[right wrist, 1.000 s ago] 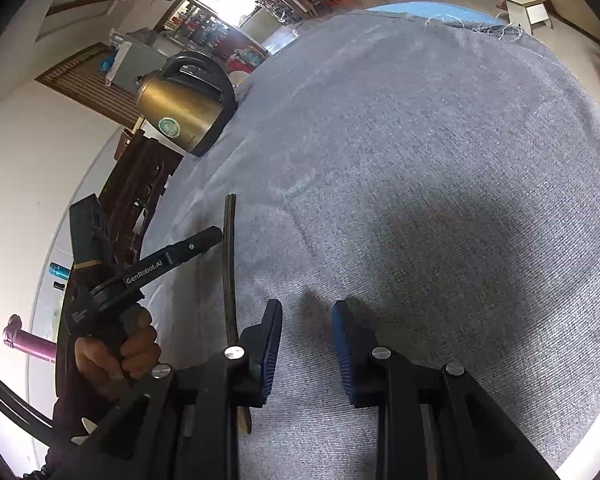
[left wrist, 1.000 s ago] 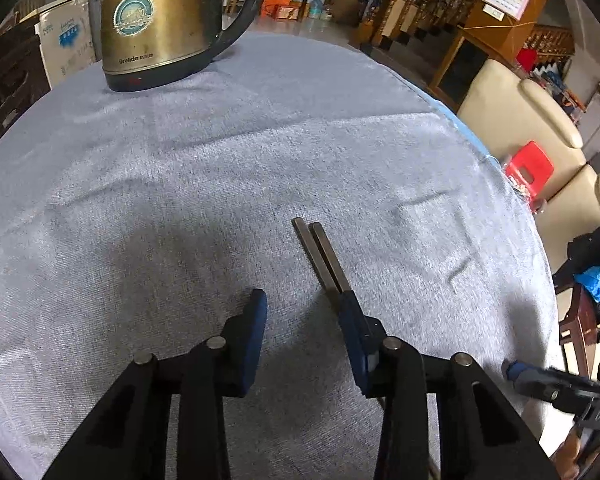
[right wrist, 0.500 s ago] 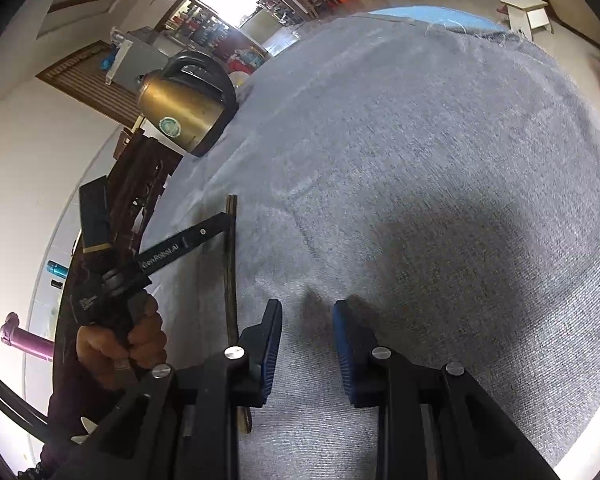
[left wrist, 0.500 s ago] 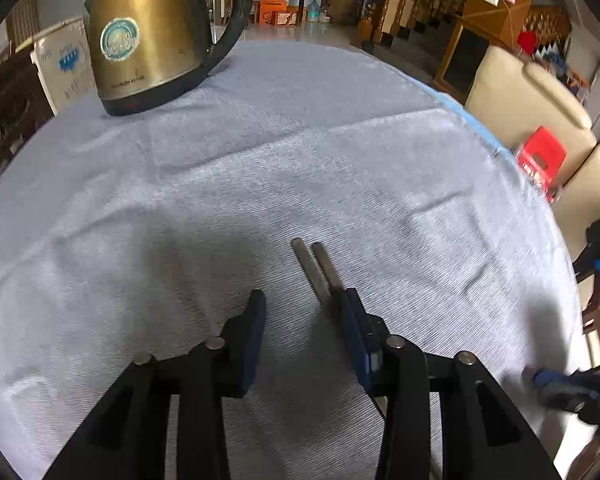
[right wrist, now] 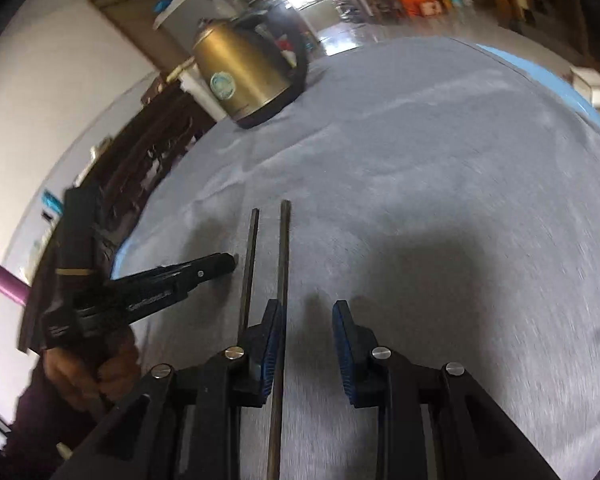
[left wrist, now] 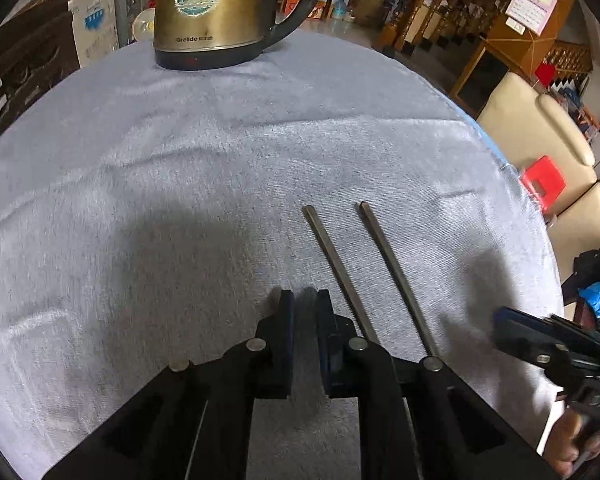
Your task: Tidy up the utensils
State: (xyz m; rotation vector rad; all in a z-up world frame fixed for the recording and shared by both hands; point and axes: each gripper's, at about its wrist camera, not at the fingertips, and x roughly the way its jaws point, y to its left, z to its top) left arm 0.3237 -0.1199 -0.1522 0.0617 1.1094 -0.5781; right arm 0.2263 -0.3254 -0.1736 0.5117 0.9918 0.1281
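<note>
Two dark metal chopsticks lie side by side, slightly apart, on the grey tablecloth [left wrist: 180,184]: the left chopstick [left wrist: 332,256] and the right chopstick [left wrist: 392,264]. My left gripper [left wrist: 304,300] is nearly shut and empty, just left of them. In the right wrist view the left chopstick [right wrist: 249,268] lies outside my open right gripper [right wrist: 306,312]. The right chopstick [right wrist: 282,280] runs between the jaws beside the left finger [right wrist: 270,344]; the fingers are not closed on it. The left gripper [right wrist: 224,262] shows there too, tip beside the left chopstick.
A brass electric kettle [left wrist: 224,12] stands at the far edge of the round table; it also shows in the right wrist view [right wrist: 244,76]. Beige chairs [left wrist: 540,136] and a red stool [left wrist: 542,184] stand beyond the right edge. A dark wooden chair [right wrist: 148,152] stands at the left.
The left gripper has closed from wide open to nearly shut and shifted left of the chopsticks. The chopsticks, earlier touching, now lie apart. The right gripper swung round to face them.
</note>
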